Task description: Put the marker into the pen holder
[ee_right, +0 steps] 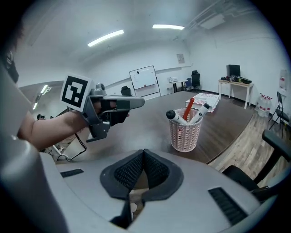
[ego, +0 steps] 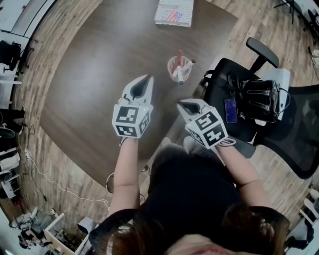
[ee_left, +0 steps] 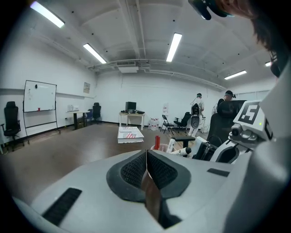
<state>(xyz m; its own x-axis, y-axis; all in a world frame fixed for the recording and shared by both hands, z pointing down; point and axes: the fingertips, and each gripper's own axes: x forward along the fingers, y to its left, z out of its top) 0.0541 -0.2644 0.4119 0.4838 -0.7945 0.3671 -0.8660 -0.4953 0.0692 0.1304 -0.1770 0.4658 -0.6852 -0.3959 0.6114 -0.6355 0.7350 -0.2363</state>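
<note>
The pen holder (ego: 179, 67), a pale pink mesh cup, stands on the dark wooden table (ego: 94, 74) near its right edge, beyond both grippers. A white marker (ego: 180, 74) with a dark cap leans in it, and a red marker (ego: 180, 55) stands upright beside that one in the same cup. The left gripper (ego: 143, 83) hangs over the table, near and left of the cup, its jaws clenched pad to pad with nothing between them. The right gripper (ego: 187, 105) is held at the table's near right edge, apart from the cup, its jaws likewise pressed together and empty. A flat box (ego: 174, 12) lies at the far edge. A black office chair (ego: 299, 124) to the right carries a black bag (ego: 256, 97).
</note>
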